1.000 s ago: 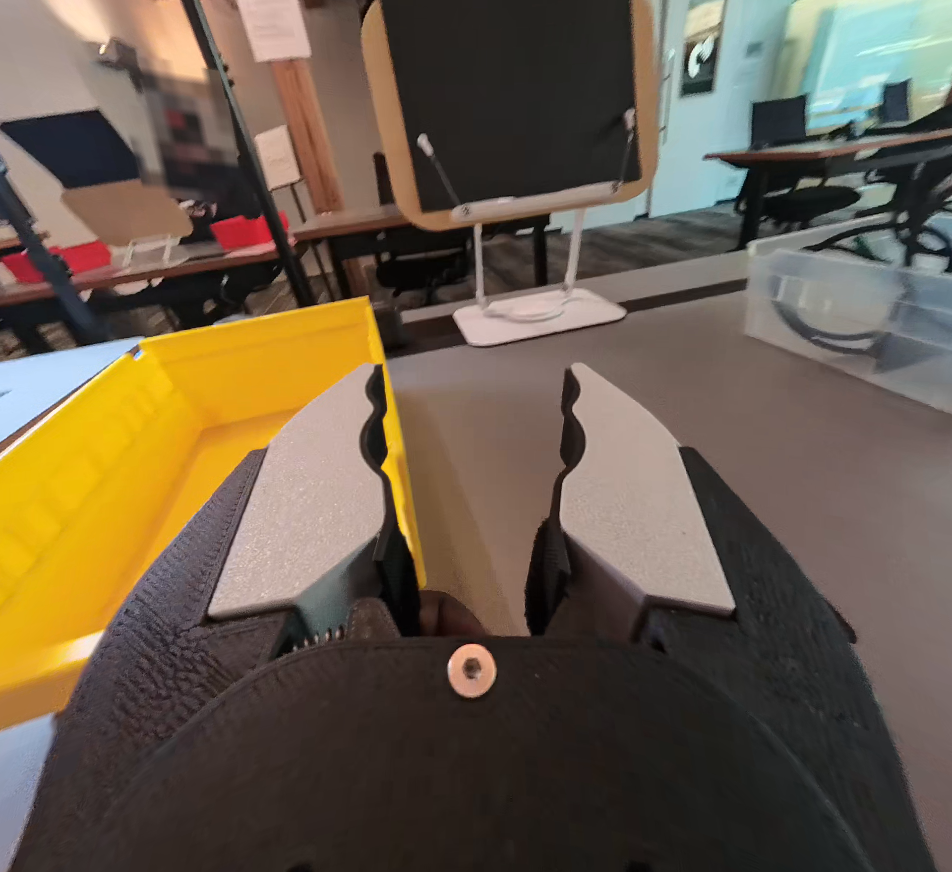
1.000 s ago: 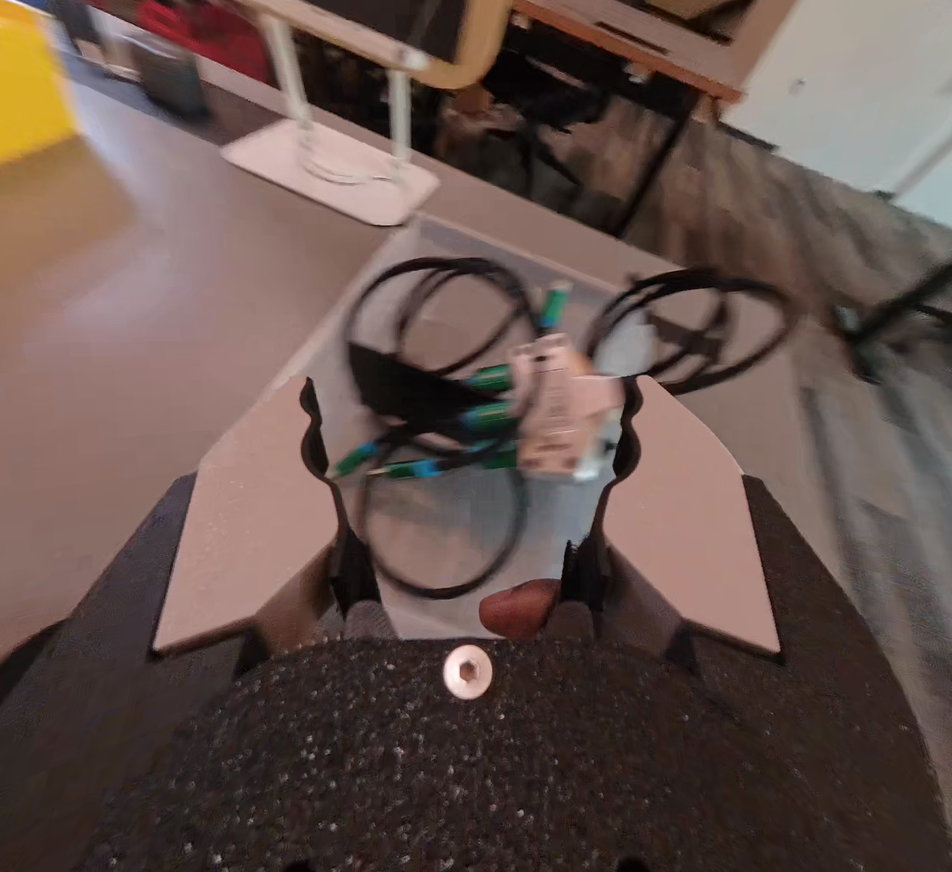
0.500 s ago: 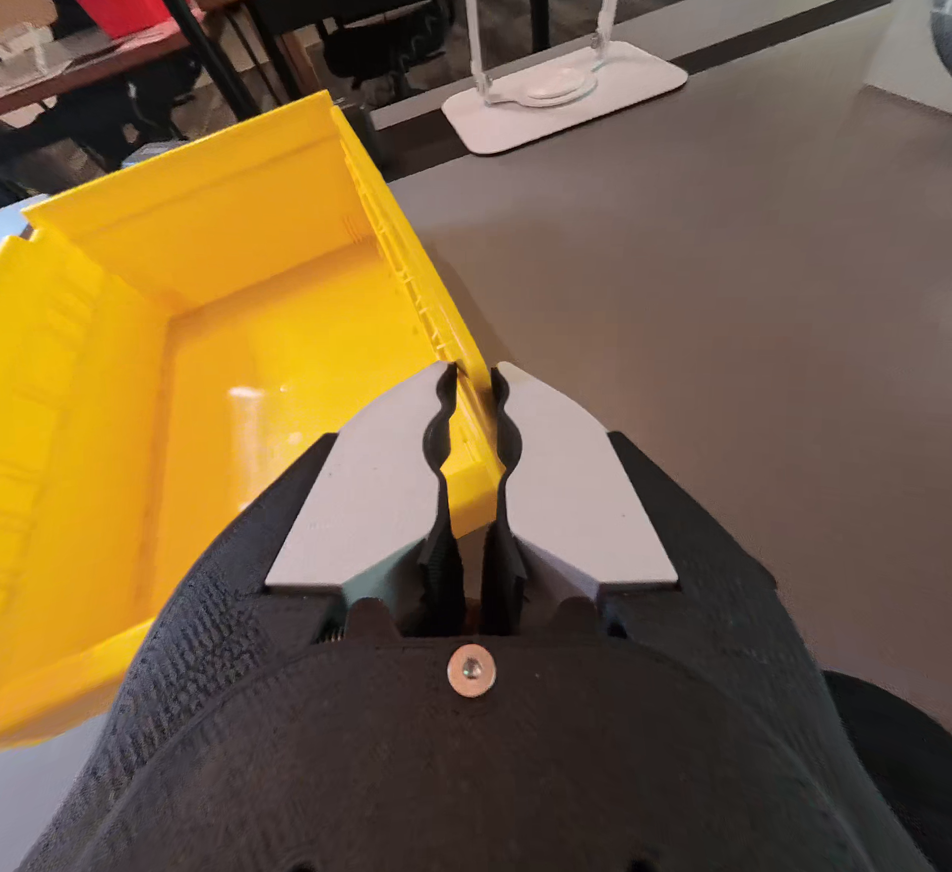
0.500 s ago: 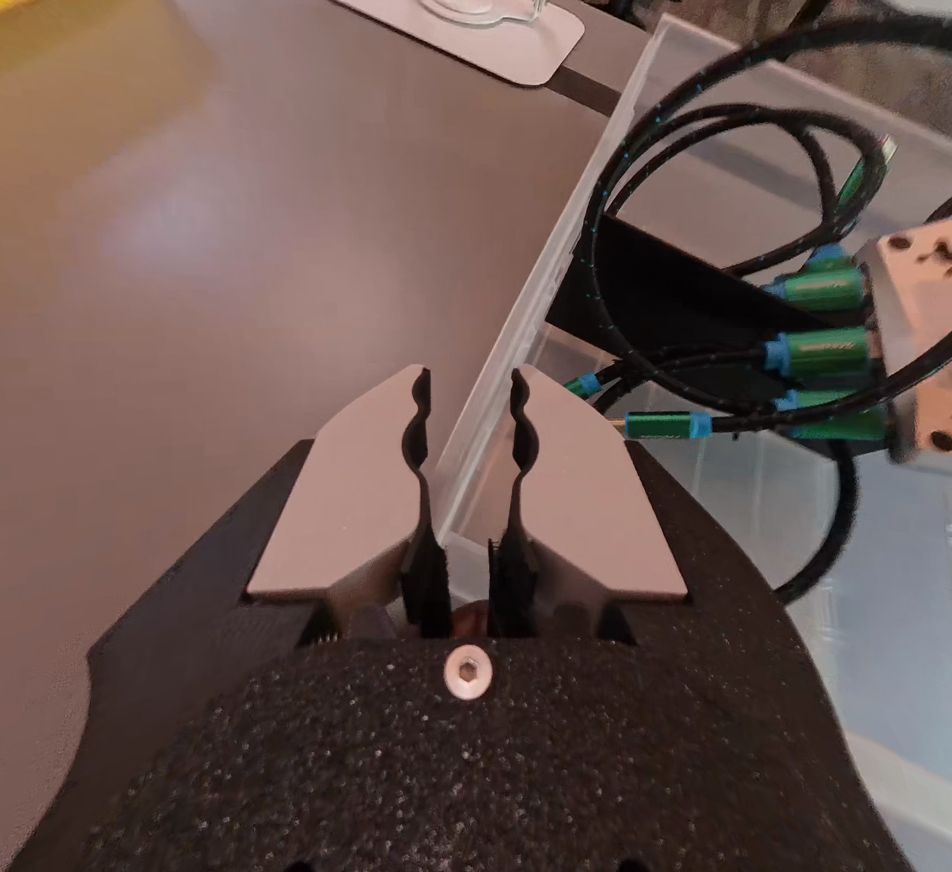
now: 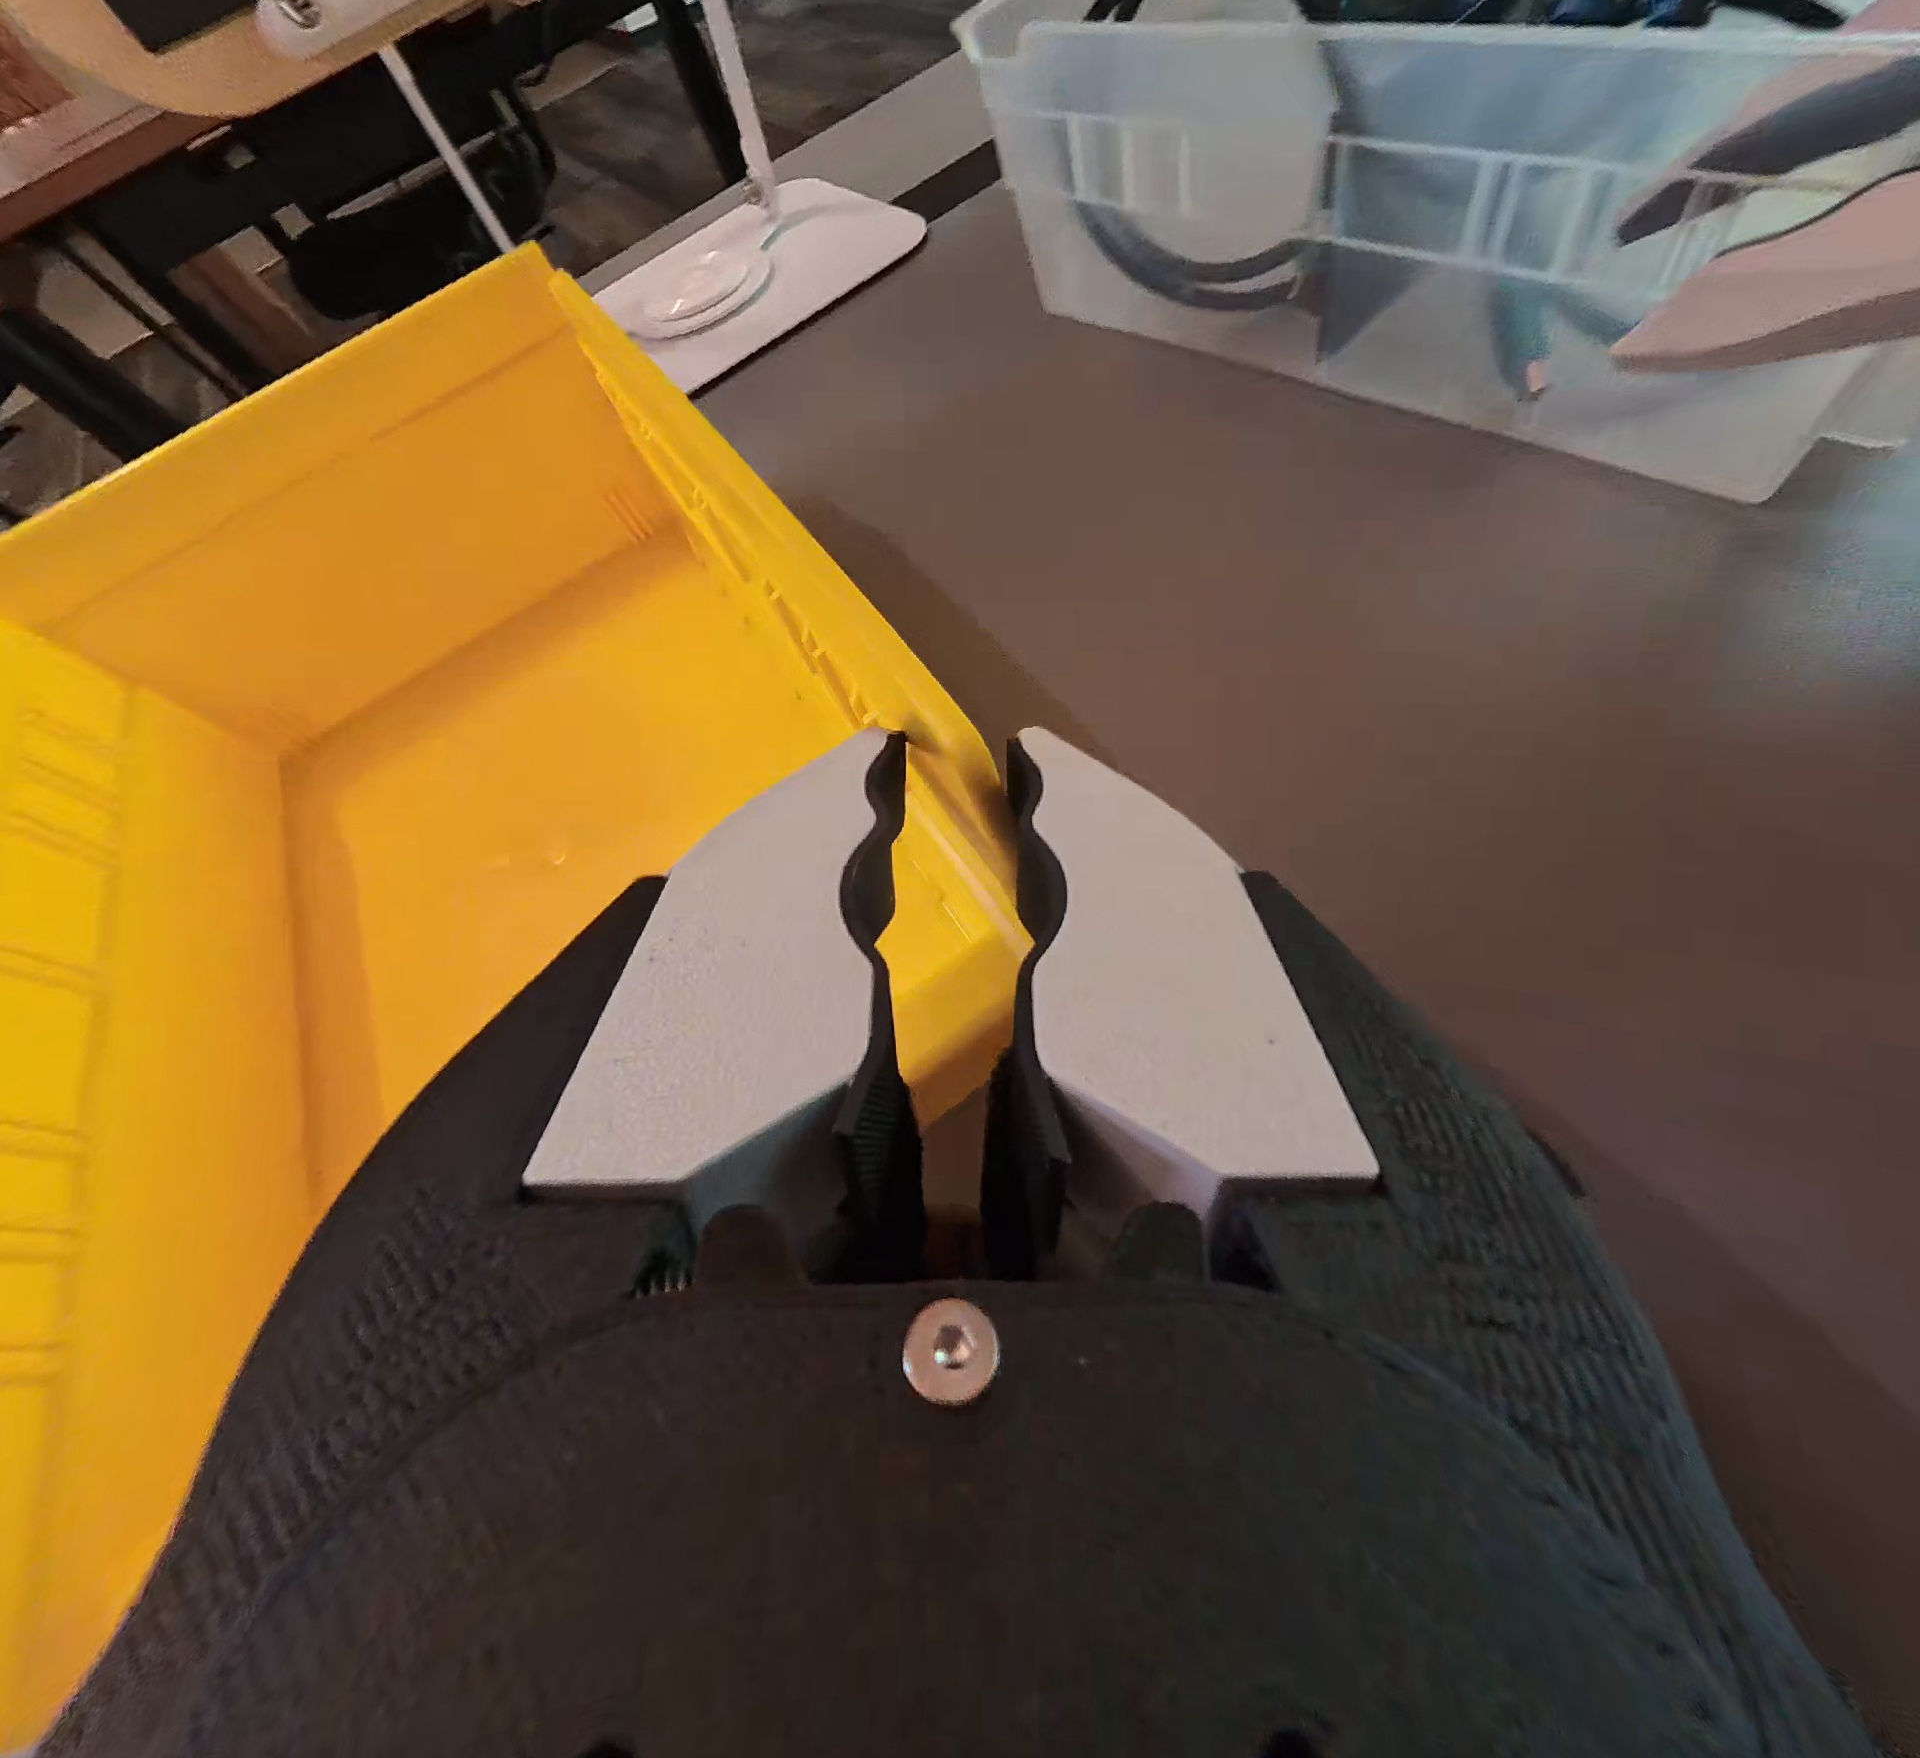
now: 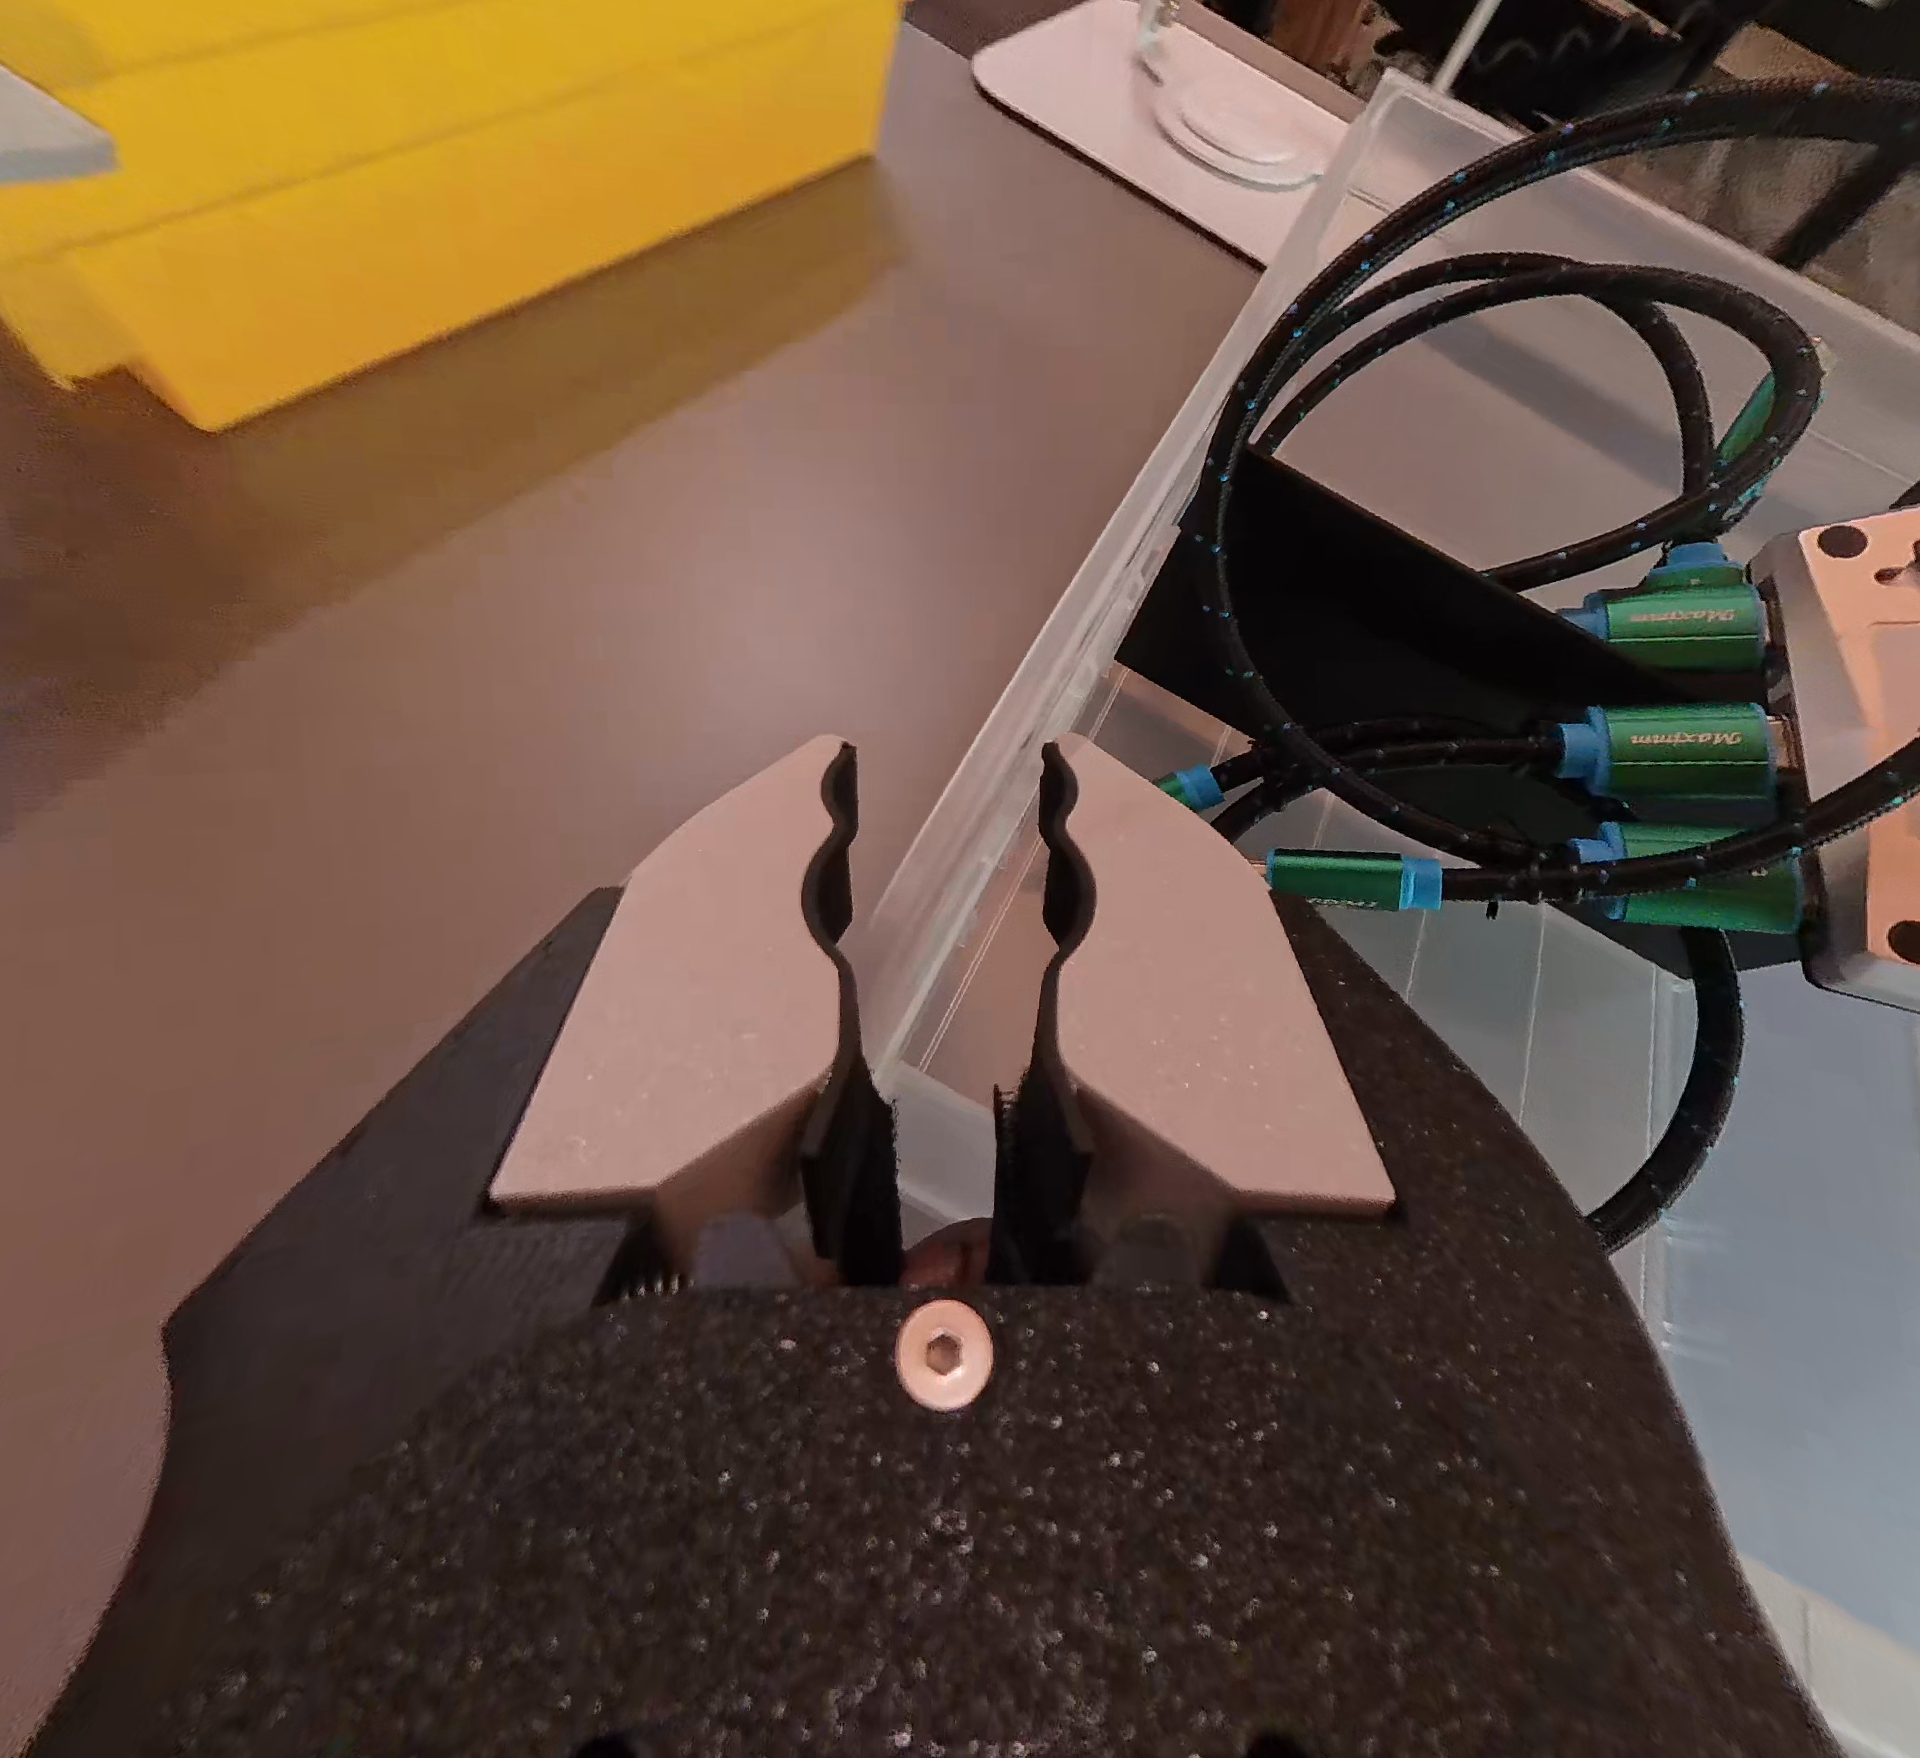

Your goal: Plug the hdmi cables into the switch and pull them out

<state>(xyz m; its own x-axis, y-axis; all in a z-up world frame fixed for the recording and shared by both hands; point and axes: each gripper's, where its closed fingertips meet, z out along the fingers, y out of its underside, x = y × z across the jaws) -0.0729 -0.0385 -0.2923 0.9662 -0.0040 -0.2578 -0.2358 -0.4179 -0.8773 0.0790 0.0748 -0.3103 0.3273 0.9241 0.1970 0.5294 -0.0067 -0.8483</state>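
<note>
A silver HDMI switch (image 6: pixel 1860 773) lies in a clear plastic bin (image 6: pixel 1081 669) with black braided cables (image 6: pixel 1351 337). Three green plugs (image 6: pixel 1662 752) sit in the switch's side and one loose green plug (image 6: pixel 1340 872) lies beside them. My right gripper (image 6: pixel 948 758) is shut on the clear bin's left wall near its front corner. My left gripper (image 5: pixel 953 752) is shut on the right wall of an empty yellow bin (image 5: pixel 416 669) near its front corner. In the left wrist view the clear bin (image 5: pixel 1351 254) stands far right, with the right gripper's fingers (image 5: pixel 1766 306) at its wall.
Both bins rest on a grey-brown table (image 5: pixel 1351 773). A white stand base (image 5: pixel 769 295) sits at the table's far edge between the bins, and it also shows in the right wrist view (image 6: pixel 1091 87). The yellow bin (image 6: pixel 468 150) is far left in the right wrist view. My right fingertips sit around 20 centimeters from my left ones.
A second ago both grippers were open and clear of the bins. Each has since closed on a bin wall. The yellow bin now sits nearer the clear bin in both views.
</note>
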